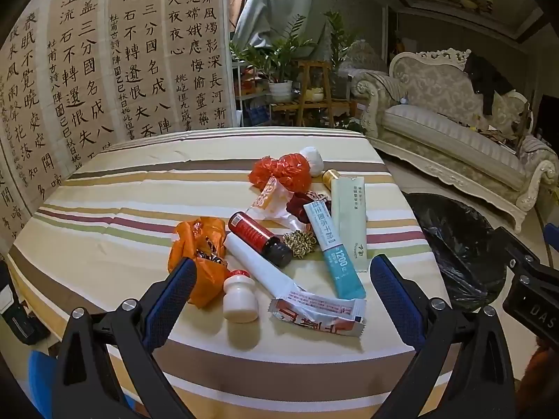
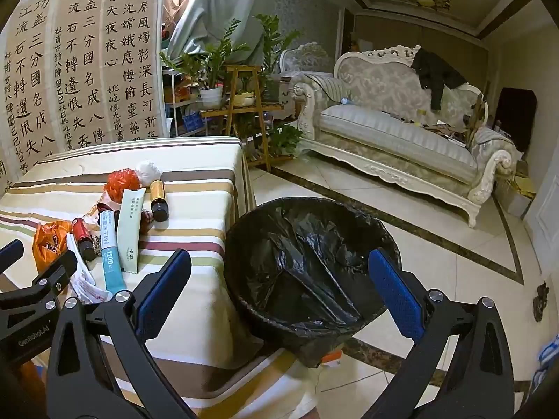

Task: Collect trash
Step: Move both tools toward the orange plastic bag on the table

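L gripper (image 1: pixel 283 289) jaws wide, empty | small white bottle (image 1: pixel 239 296) lower-center frame, upright, btwn fingers, nearer L | R gripper (image 2: pixel 279 279) jaws apart, empty, over black-lined bin (image 2: pixel 314 244)

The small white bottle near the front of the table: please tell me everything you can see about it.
The small white bottle looks like smooth opaque plastic, short and squat, with a red cap closed on top. It stands upright on the striped tablecloth, near the front edge. Its left side meets the crumpled orange plastic bag; the white tube lies just to its right. The open left tool is in front of it, not touching. No label is visible.
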The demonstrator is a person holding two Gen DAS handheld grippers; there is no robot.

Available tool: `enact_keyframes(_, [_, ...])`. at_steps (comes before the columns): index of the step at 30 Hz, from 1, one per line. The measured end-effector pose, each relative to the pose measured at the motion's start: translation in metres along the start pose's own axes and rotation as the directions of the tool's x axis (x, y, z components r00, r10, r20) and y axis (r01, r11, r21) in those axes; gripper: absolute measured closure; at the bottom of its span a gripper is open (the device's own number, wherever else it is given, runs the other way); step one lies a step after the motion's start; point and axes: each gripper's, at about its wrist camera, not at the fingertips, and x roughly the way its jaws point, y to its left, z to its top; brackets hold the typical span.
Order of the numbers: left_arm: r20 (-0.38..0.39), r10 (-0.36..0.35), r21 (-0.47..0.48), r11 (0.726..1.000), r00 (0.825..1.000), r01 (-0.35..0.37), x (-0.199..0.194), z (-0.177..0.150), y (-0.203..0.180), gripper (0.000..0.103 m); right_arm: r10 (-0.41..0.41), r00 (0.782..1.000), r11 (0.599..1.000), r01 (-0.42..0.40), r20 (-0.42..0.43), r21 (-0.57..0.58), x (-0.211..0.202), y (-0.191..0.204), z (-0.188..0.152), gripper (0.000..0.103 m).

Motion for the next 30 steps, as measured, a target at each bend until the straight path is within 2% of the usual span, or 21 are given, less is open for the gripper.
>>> enact_keyframes(7, [-0.015,-0.011,-0.001,1.0,1.0,0.011,-0.008,0.008,0.0,0.006,0.002,1.0,1.0,-0.002,-0.012,0.001,0.002,-0.002,-0.001,0.004])
enact_keyframes(30, [-0.008,0.005,0.002,1.0,1.0,-0.005,0.002,0.003,-0.008,0.006,-0.013,1.0,1.0,0.014,-0.015,0.021,0.003,-0.013,0.0,0.004])
